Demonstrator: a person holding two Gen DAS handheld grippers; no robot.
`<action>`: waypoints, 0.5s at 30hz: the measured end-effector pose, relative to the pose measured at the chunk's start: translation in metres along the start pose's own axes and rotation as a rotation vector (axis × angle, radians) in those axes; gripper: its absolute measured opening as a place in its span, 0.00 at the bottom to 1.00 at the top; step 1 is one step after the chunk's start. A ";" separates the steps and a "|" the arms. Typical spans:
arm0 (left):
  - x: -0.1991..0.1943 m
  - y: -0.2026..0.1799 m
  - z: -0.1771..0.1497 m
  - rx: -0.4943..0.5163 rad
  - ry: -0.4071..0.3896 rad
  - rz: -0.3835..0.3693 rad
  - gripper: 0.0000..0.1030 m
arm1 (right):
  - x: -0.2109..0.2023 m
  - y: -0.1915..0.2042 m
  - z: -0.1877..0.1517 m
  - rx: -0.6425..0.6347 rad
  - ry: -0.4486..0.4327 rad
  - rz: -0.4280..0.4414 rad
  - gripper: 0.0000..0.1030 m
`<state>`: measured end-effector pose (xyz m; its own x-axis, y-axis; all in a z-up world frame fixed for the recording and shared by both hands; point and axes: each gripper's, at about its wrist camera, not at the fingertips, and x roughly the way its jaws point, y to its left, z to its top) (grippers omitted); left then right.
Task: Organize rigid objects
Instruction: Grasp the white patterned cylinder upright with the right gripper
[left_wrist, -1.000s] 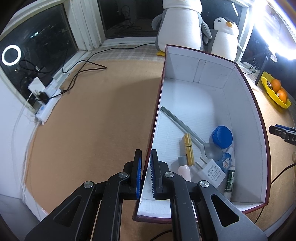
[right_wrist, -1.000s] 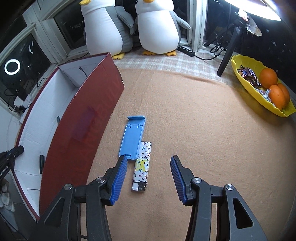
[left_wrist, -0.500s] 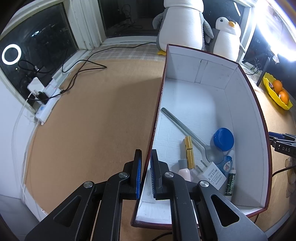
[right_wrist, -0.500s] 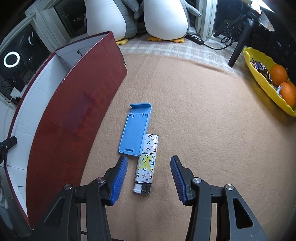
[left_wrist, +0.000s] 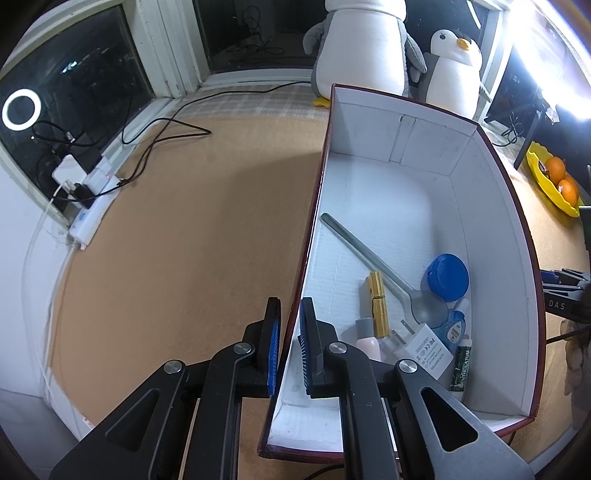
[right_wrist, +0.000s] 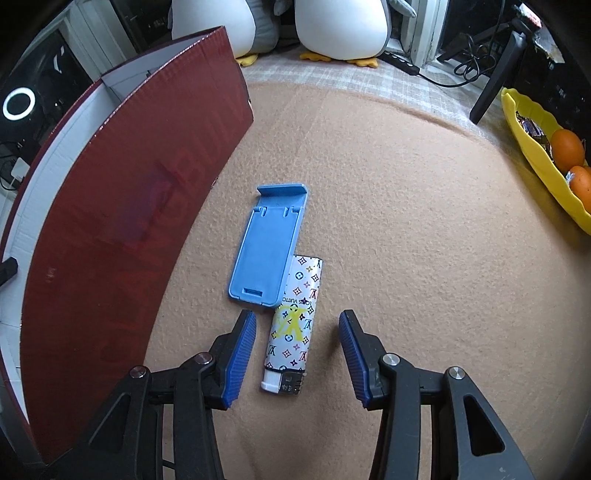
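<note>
Left gripper (left_wrist: 290, 347) clamps the box (left_wrist: 314, 206) wall to steady it; right gripper (right_wrist: 297, 354), jaws wide, straddles the lighter (right_wrist: 293, 321).

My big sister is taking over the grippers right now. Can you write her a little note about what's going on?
Left hand-held gripper: shut on the box wall, steadying it.
Right hand-held gripper: open, low over the patterned lighter, nothing held.
Done: spoon, clothespin, blue cap, charger plug and small bottles lie in the box.
Left: the lighter and the blue phone stand, touching each other on the mat beside the box.
</note>
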<state>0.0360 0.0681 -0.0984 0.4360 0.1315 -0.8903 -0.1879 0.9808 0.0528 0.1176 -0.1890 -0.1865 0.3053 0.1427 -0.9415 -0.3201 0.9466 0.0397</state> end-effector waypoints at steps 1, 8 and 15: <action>0.000 0.000 0.000 -0.001 0.000 0.000 0.07 | 0.002 0.001 -0.001 -0.007 0.004 -0.011 0.35; 0.000 0.001 -0.001 -0.006 -0.003 -0.006 0.07 | 0.003 0.000 -0.005 -0.045 0.001 -0.054 0.21; -0.001 0.001 -0.002 -0.006 -0.009 -0.014 0.07 | -0.001 -0.003 -0.012 -0.023 0.004 -0.068 0.20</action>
<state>0.0333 0.0687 -0.0980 0.4467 0.1192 -0.8867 -0.1869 0.9817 0.0378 0.1077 -0.1955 -0.1895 0.3233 0.0767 -0.9432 -0.3194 0.9471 -0.0325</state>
